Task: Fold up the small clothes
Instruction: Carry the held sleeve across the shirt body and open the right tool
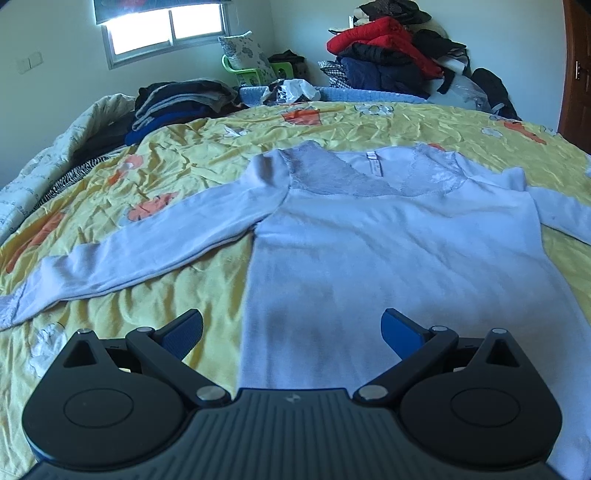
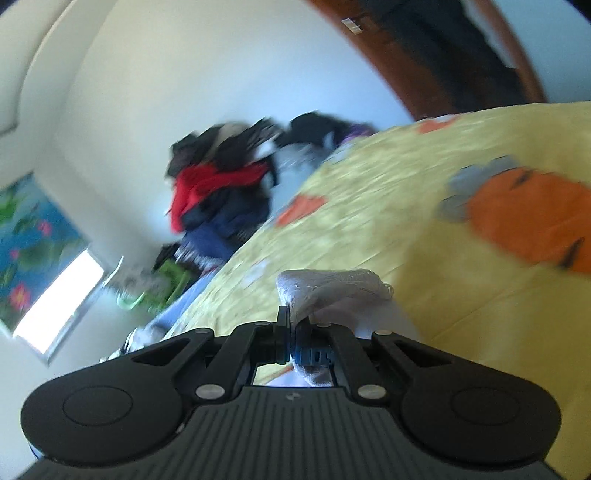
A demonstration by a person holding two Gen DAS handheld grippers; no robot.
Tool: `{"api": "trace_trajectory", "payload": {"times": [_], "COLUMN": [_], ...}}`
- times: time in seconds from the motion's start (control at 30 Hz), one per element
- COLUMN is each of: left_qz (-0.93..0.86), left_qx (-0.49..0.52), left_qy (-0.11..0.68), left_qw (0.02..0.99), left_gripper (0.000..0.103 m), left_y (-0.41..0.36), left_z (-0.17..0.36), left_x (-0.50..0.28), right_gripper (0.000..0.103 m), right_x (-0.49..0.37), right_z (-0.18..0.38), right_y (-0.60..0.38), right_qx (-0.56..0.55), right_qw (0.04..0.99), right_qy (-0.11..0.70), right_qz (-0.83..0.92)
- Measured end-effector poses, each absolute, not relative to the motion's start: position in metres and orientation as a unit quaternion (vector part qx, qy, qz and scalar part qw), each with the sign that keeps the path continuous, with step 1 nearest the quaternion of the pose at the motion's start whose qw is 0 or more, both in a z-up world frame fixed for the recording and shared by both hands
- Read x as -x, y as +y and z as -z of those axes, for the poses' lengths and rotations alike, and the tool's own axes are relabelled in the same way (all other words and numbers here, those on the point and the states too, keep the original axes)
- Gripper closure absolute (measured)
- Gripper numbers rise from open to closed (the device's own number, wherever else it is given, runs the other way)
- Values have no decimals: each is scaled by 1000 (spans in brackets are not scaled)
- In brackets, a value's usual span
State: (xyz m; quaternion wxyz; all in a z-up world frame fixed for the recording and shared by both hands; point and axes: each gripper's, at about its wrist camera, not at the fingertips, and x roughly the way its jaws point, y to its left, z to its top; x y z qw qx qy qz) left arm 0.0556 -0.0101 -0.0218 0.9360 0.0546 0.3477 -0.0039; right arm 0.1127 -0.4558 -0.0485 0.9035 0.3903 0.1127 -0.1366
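Clutter all round the bed [image 1: 192, 147] here – a tall pile [image 1: 391, 51] of red, navy and black coats heaped against the far wall, a lower stack [image 1: 177, 103] of dark folded clothes at the left edge, a green basket [image 1: 247, 72] with a grey pillow [image 1: 243, 50] under the window [image 1: 166, 29], and a wooden door [image 1: 576, 74] off to the right. None of it lies on the working patch. The top [image 1: 369, 240] is spread flat on its back in the middle of the crumpled yellow sheet, pale lilac, soft knit, V-neck with grey lace trim, one long sleeve [image 1: 122, 254] stretched out to the left. The left gripper [image 1: 291, 328] hovers over the hem with blue ribbed pads spread wide, nothing between them. Over in the right wrist view everything is smeared with blur, camera tilted – the right gripper [image 2: 295, 325] is pinched tight on a bunched cuff [image 2: 332, 288], white lace edging bulging out above the jaws, more fabric trailing below. Behind it the sheet's orange flower print and that same coat pile, out of focus
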Motion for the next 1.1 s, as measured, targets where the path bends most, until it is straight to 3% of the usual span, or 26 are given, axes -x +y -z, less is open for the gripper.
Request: {"api": "trace_trajectory", "payload": {"times": [0.47,1.1], "left_qz": [-10,-35], "left_qx": [-34,-23], "left_qy": [347,345], "left_qw": [937,938], "left_gripper": [0,0], "left_y": [12,43], "left_z": [22,23], "left_x": [-59,-66], "right_gripper": [99,98], "right_x": [-156,-208], "right_z": [40,25], "right_y": [-350,-221], "right_qx": [-440,-398], "right_qw": [882,890], "right_qy": [169,217], "right_qz": [14,-55]}}
